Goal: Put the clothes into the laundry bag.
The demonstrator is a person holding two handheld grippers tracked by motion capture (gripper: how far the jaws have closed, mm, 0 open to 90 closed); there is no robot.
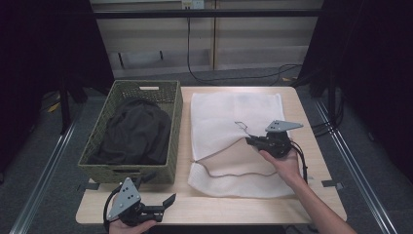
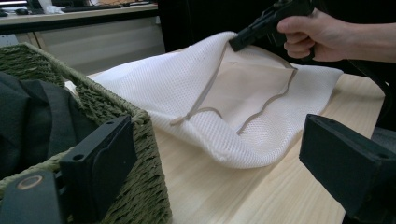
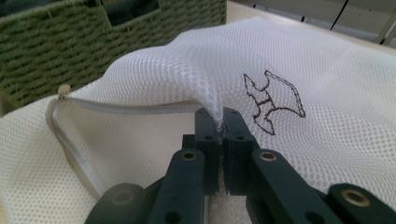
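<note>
A pale wooden desk stands on a grey floor, with dark curtains at the left and right edges of the frame and a light wall with hanging cables along the top. Nearest, at the lower left of the high view, the left gripper rests at the desk's front edge in the person's hand; its fingers stand wide apart with nothing between them, and in the left gripper view they frame the corner of the basket and the bag beyond. Right of centre, a white mesh laundry bag lies flat on the desk, its zipped mouth facing the front edge. The right gripper, held in the right hand, has its fingers closed tight on the upper layer of mesh by the zip and holds that edge raised, so the mouth gapes and the beige zip tape curves down to the desk. A small dark stitched emblem sits on the mesh just beyond the pinch. At centre left, a green woven basket stands just beside the bag, holding dark clothing heaped to its rim
</note>
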